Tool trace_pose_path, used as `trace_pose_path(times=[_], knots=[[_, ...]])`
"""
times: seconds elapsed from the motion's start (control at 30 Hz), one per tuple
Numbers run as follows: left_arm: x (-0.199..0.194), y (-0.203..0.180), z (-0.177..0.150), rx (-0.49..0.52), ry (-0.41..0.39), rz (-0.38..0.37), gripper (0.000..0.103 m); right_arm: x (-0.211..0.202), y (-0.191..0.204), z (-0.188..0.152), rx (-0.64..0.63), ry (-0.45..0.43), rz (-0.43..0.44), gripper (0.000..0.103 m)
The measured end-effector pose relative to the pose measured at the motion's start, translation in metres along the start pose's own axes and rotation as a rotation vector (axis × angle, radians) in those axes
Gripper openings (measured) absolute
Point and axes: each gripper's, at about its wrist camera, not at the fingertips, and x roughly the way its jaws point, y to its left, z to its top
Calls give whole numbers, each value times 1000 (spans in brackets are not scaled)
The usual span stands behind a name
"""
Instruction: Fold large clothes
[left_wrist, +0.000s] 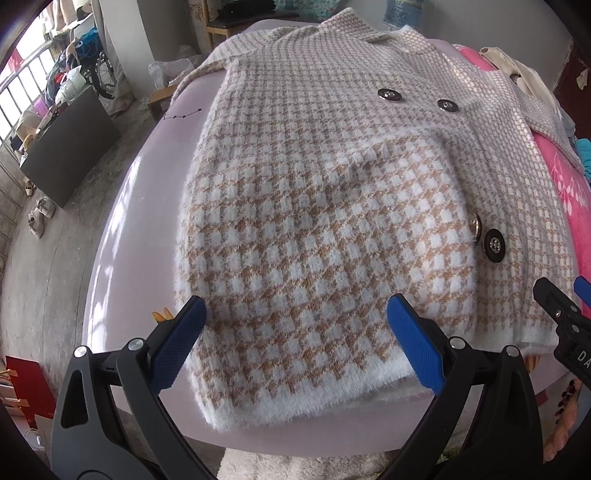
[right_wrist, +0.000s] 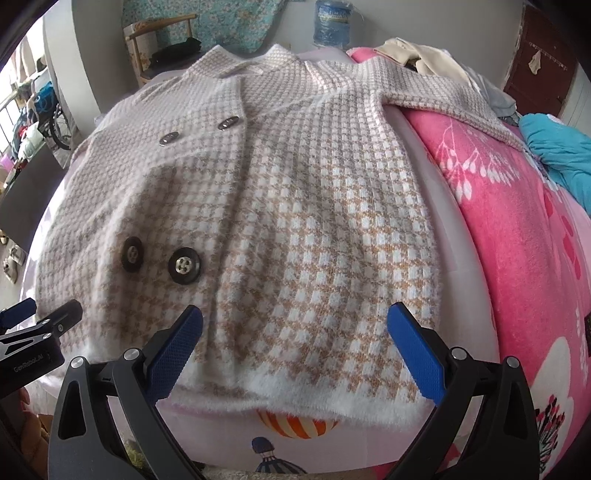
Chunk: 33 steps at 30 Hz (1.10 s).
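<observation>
A tan-and-white houndstooth knit coat with large dark buttons lies flat, front up, on a pale pink bed sheet. Its white fuzzy hem faces me; one sleeve is folded across the front. It also shows in the right wrist view, with its other sleeve reaching right over a pink blanket. My left gripper is open and empty just above the hem's left part. My right gripper is open and empty above the hem's right part; it also shows in the left wrist view.
A pink floral blanket lies along the bed's right side with a blue cloth and beige clothes on it. A wooden chair stands behind the bed. A dark cabinet and shoes are on the floor at left.
</observation>
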Motion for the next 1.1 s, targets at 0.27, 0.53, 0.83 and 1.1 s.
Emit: trace_pose_path(times=[0.27,0.53,0.83,1.1], knots=[[14,2,1,84,-1,-44,95,33,-6,7,-27,78,-2,98],[20,3,3,111,-3,-46,95,39,-14,10,-53,77,45,98],[20,-6,0,128,-13,-45,96,31,-21,-15,-83,28,78,98],[-19,18,-9,101,-133,-142,96,-32,-55,-13,-46,-123,198,98]])
